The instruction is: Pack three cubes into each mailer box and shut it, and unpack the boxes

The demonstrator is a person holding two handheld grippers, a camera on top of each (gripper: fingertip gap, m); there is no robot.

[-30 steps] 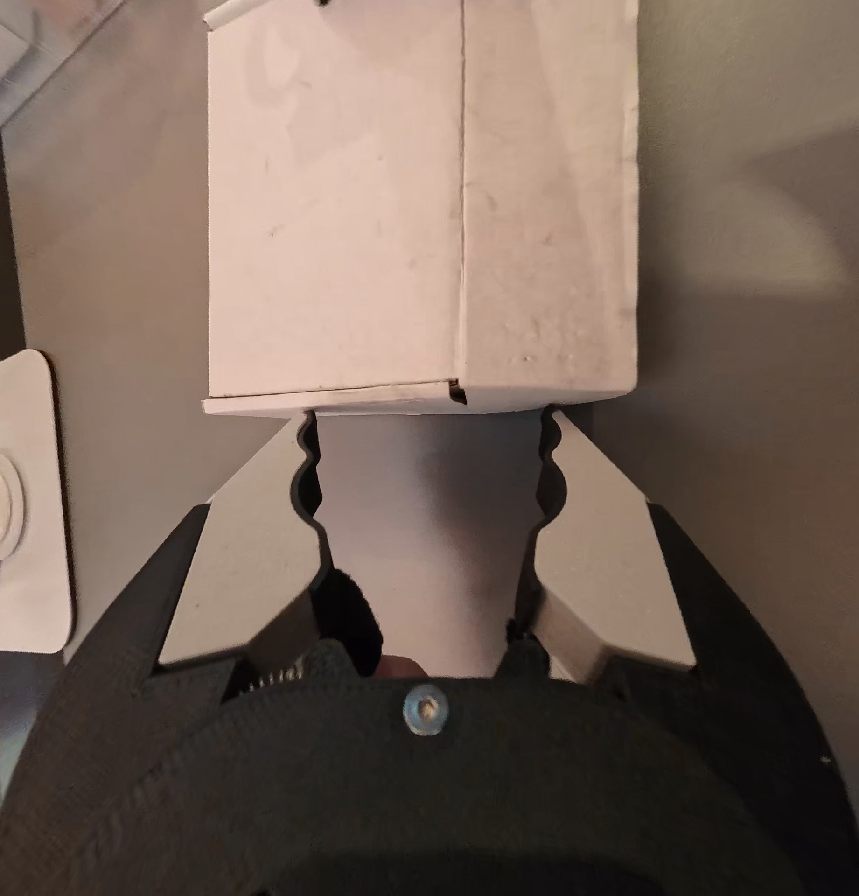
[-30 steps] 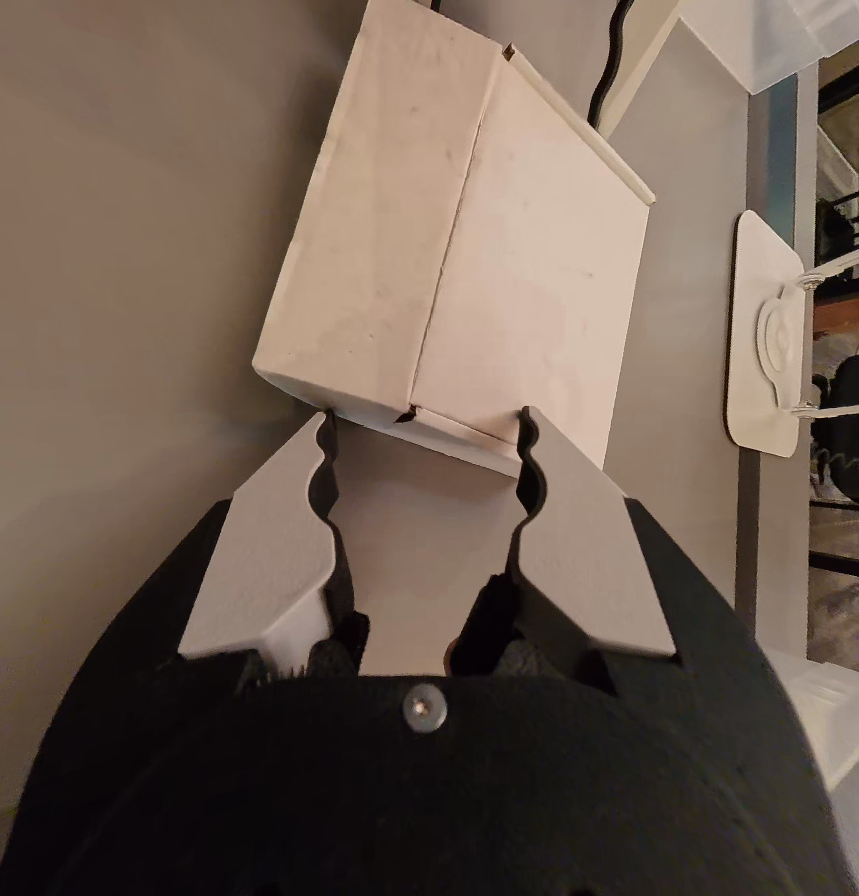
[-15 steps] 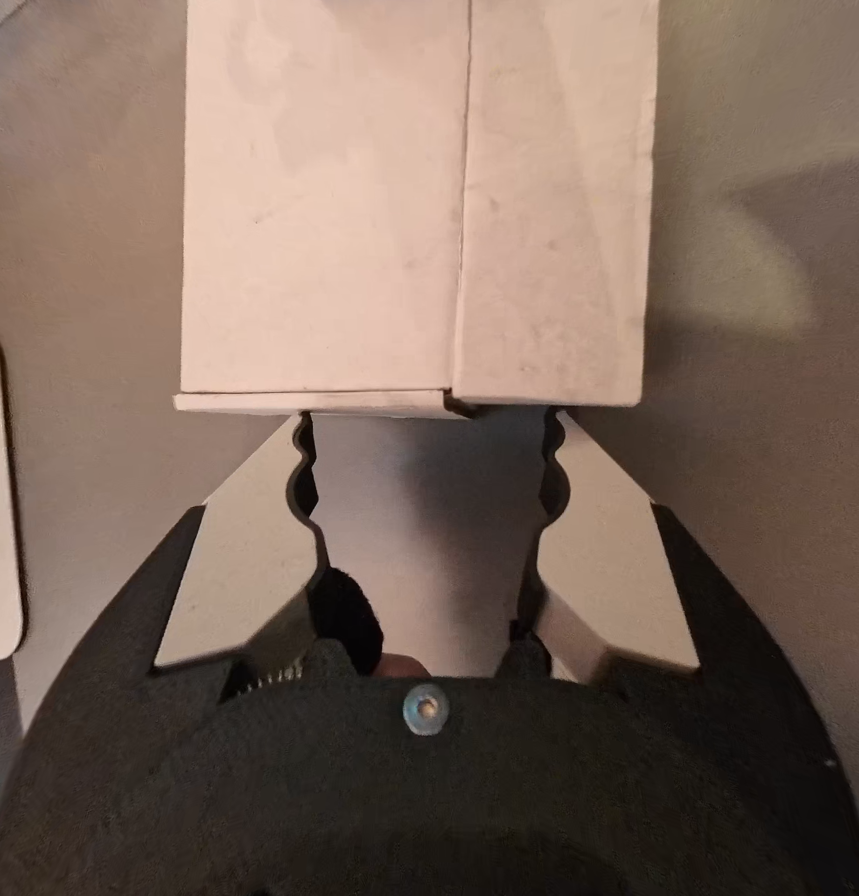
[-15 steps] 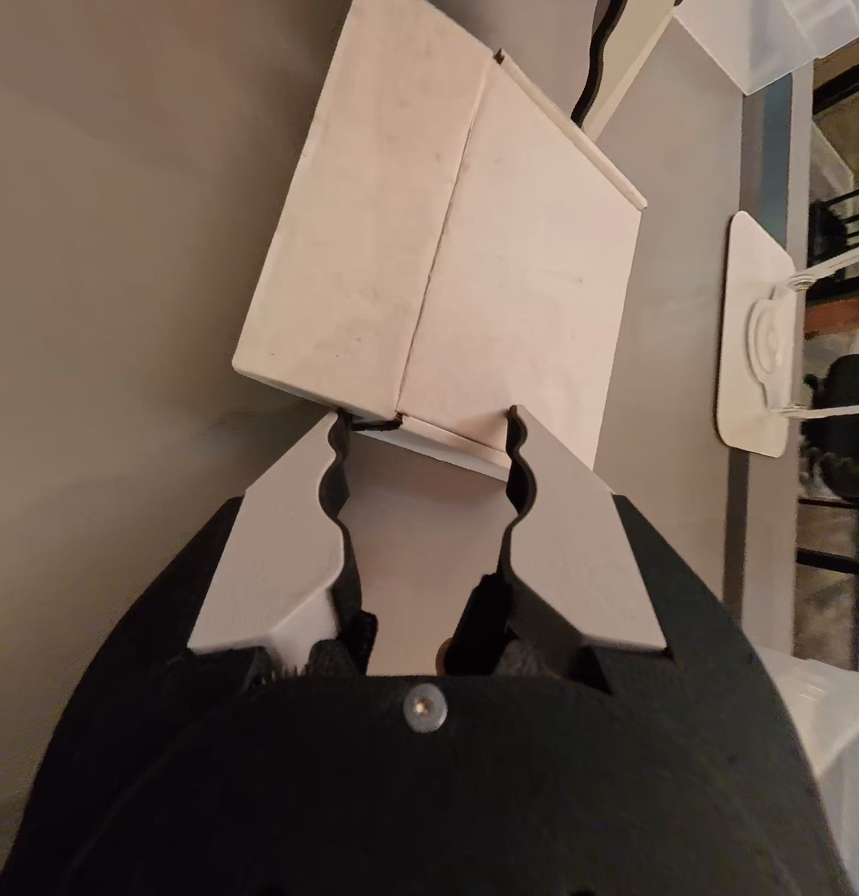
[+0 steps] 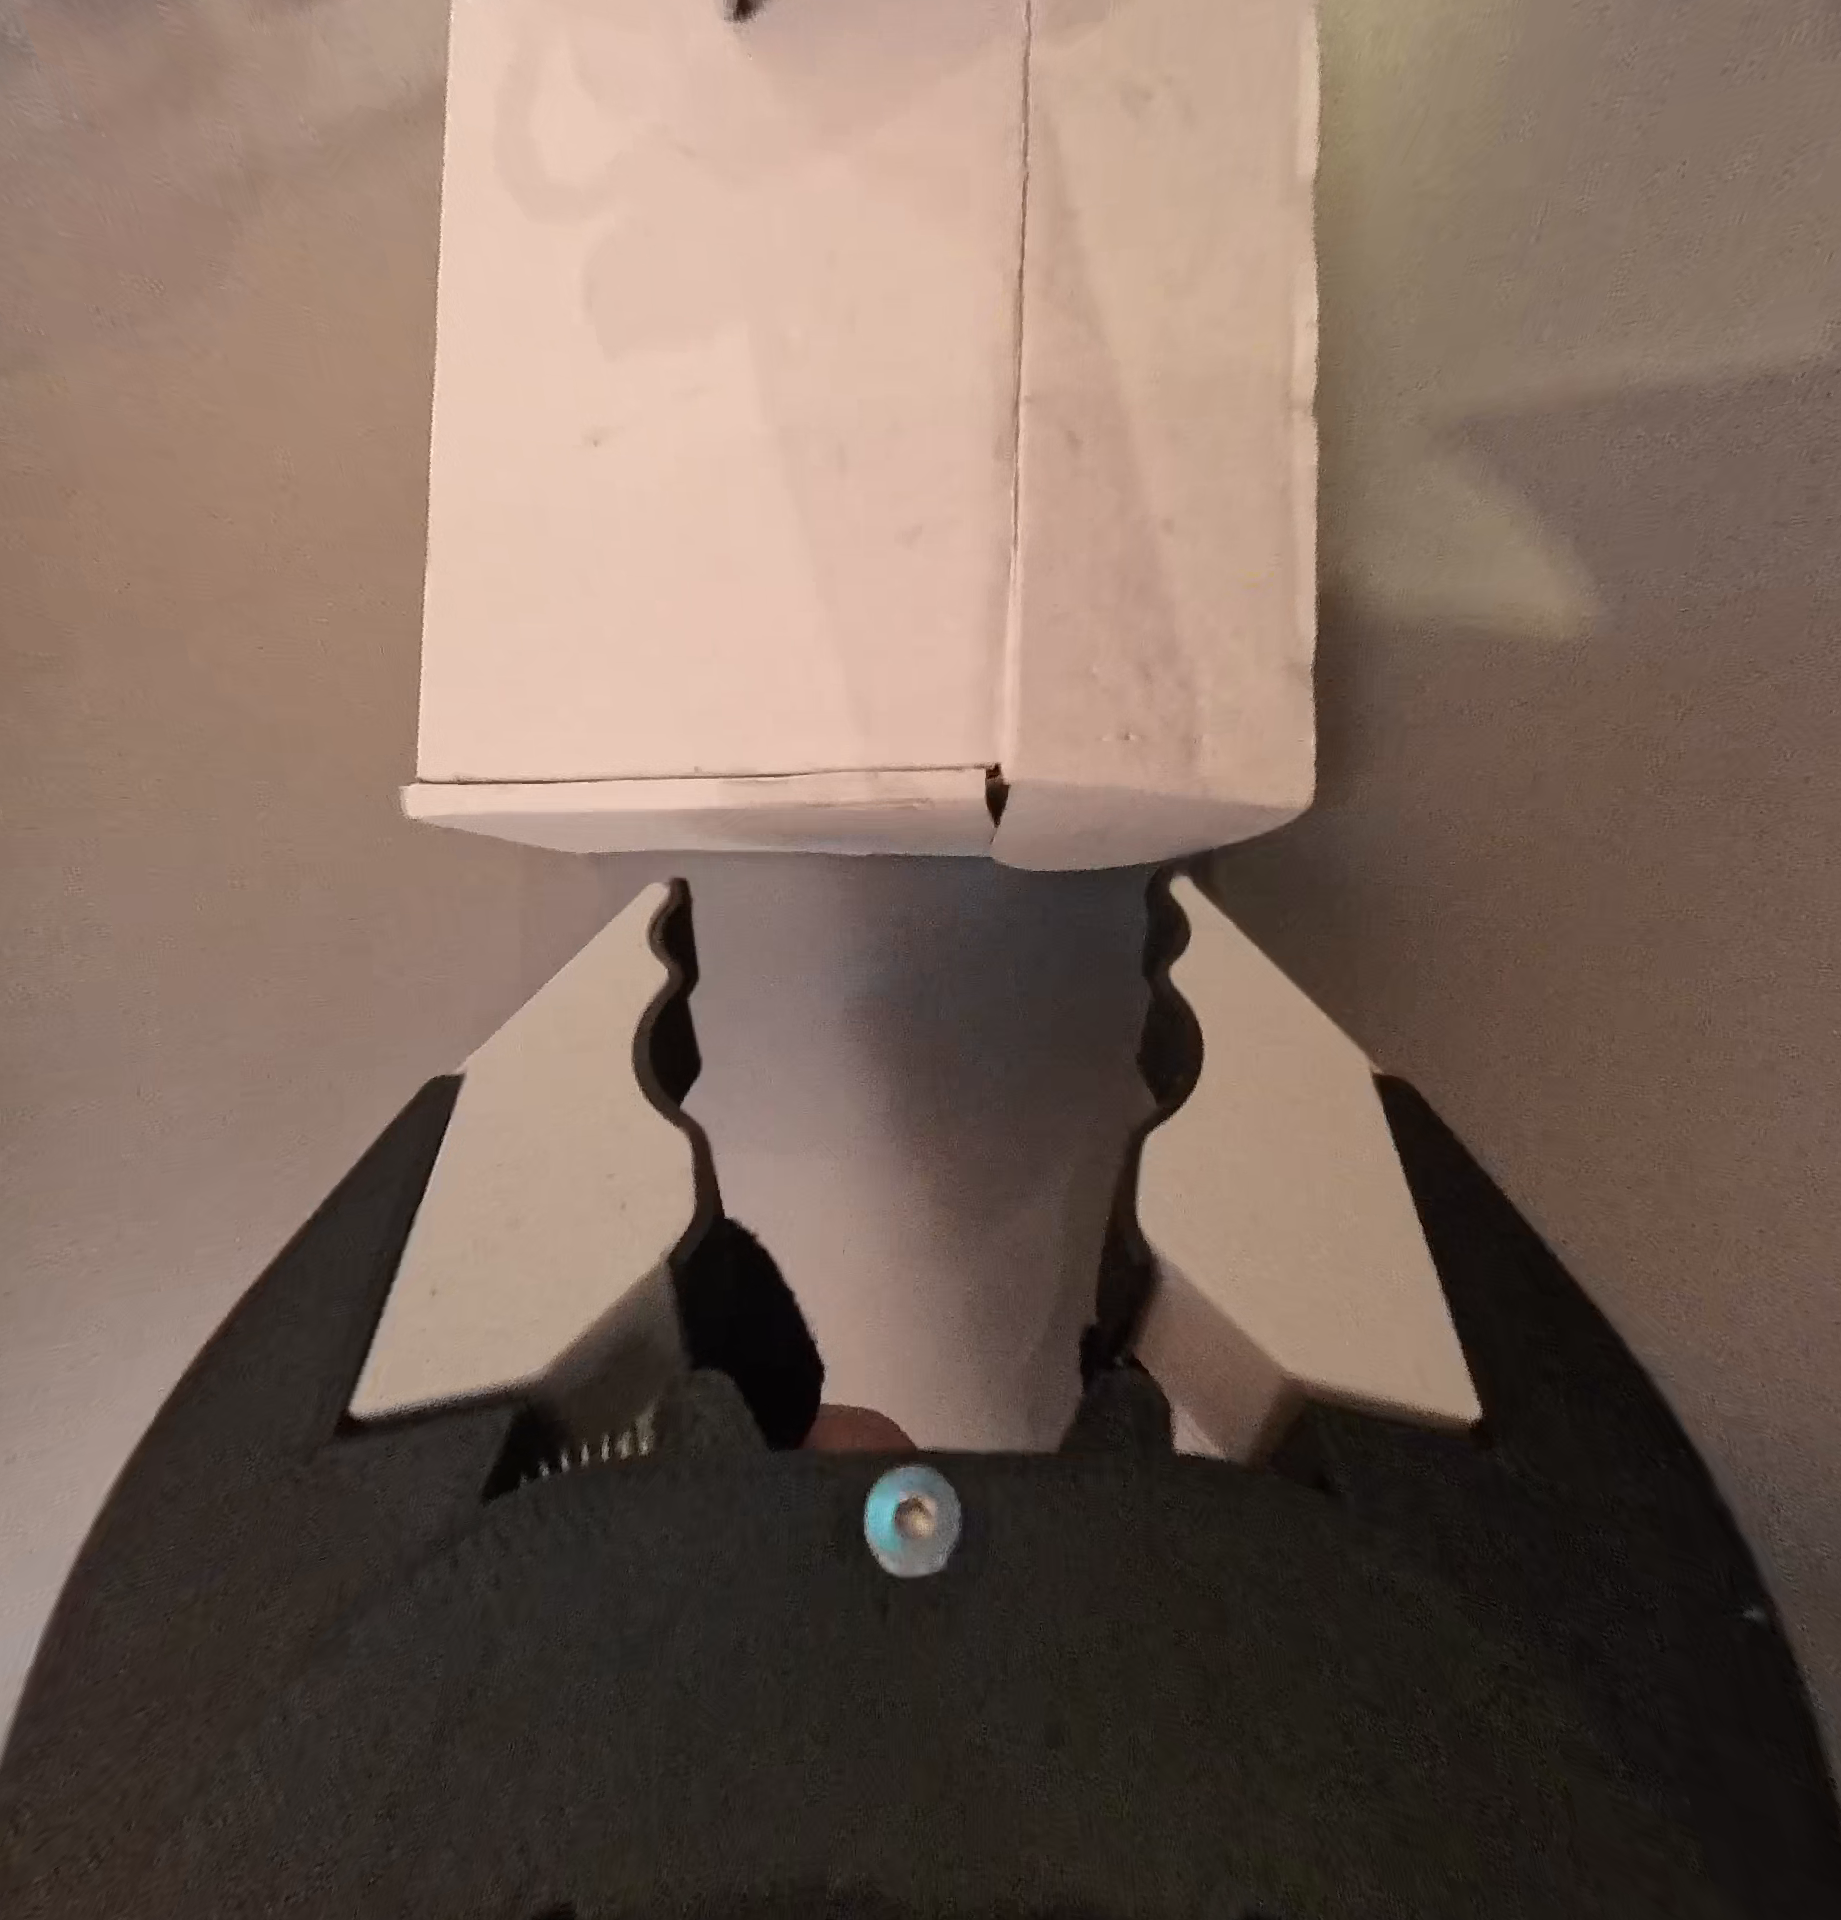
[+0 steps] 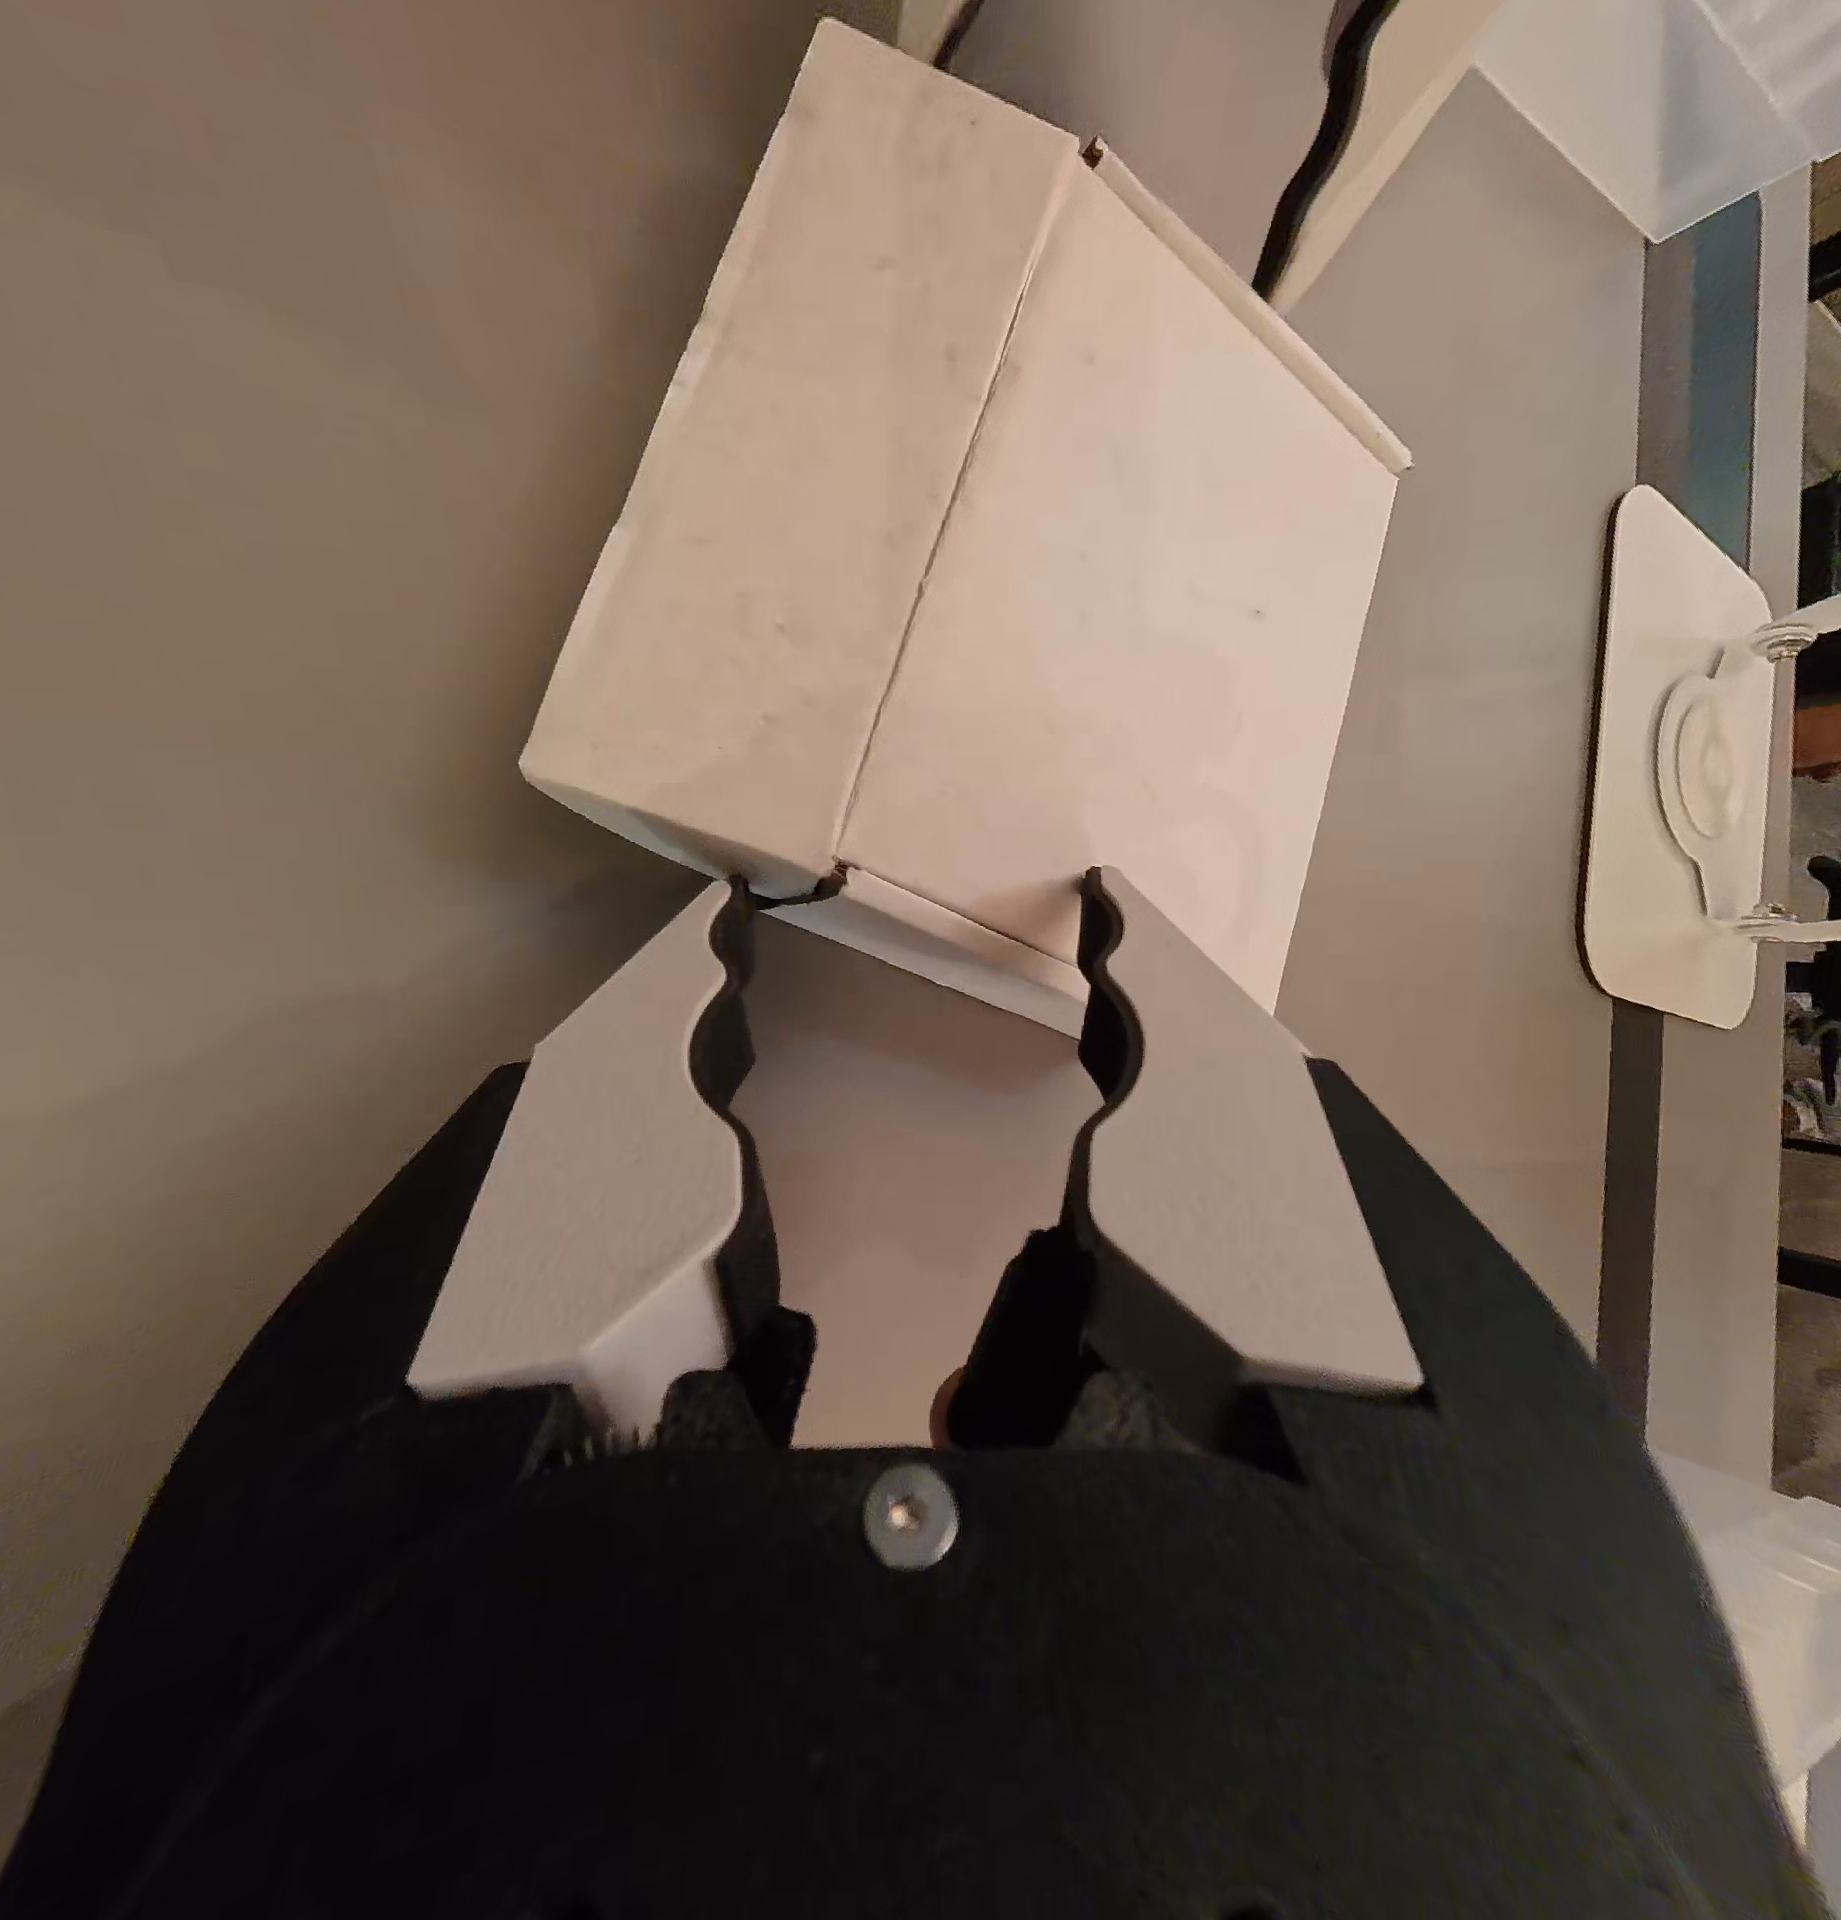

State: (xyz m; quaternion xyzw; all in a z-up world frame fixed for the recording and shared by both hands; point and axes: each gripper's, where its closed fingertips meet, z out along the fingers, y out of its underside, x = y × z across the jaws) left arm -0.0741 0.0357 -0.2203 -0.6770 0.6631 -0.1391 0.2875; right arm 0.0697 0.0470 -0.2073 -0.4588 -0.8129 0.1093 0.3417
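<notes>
Both claws, the left gripper (image 5: 921, 888) and right gripper (image 6: 911, 883), stood spread at opposite ends of the closed mailer box (image 5: 874, 416) on the grey table (image 5: 168, 520); an uneven squeeze risked skewing or dropping it.

The left gripper (image 5: 921, 894) has its two pale fingers (image 5: 573, 1101) spread wide apart, with nothing between the wavy inner edges. The right gripper (image 6: 911, 883) is likewise parted, its fingers (image 6: 1207, 1091) a little closer together and empty between them. Both point forward from their black housings. In the right wrist view, the left gripper's fingertip (image 6: 1342, 135) shows at the top edge.
</notes>
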